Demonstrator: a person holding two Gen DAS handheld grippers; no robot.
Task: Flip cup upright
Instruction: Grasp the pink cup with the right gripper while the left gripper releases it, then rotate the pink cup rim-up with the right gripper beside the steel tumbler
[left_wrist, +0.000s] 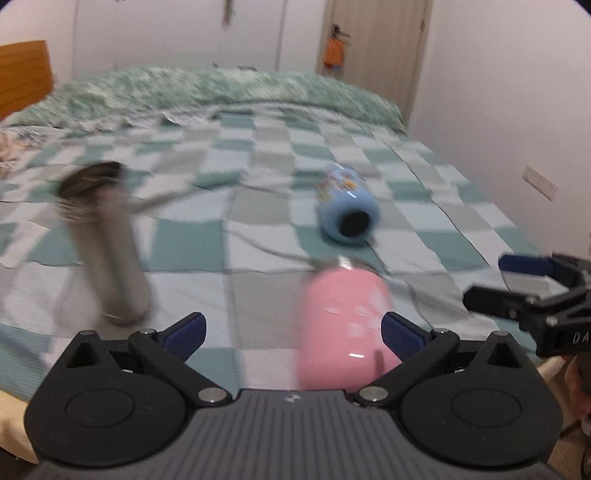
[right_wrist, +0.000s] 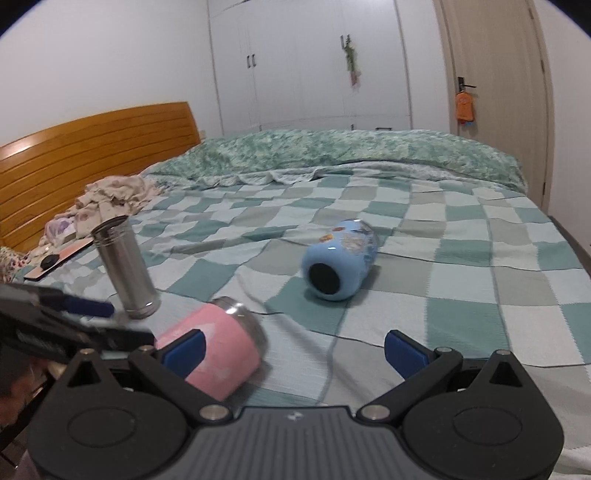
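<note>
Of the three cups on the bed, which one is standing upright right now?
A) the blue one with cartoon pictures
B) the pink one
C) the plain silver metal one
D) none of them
C: the silver metal cup stands upright on the checkered bedspread, while the pink cup and the blue cup both lie on their sides.

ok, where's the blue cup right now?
The blue cup lies on its side mid-bed on the checked blanket, dark opening toward the cameras. It sits beyond the pink cup and right of the upright steel cup, touching neither.
</note>
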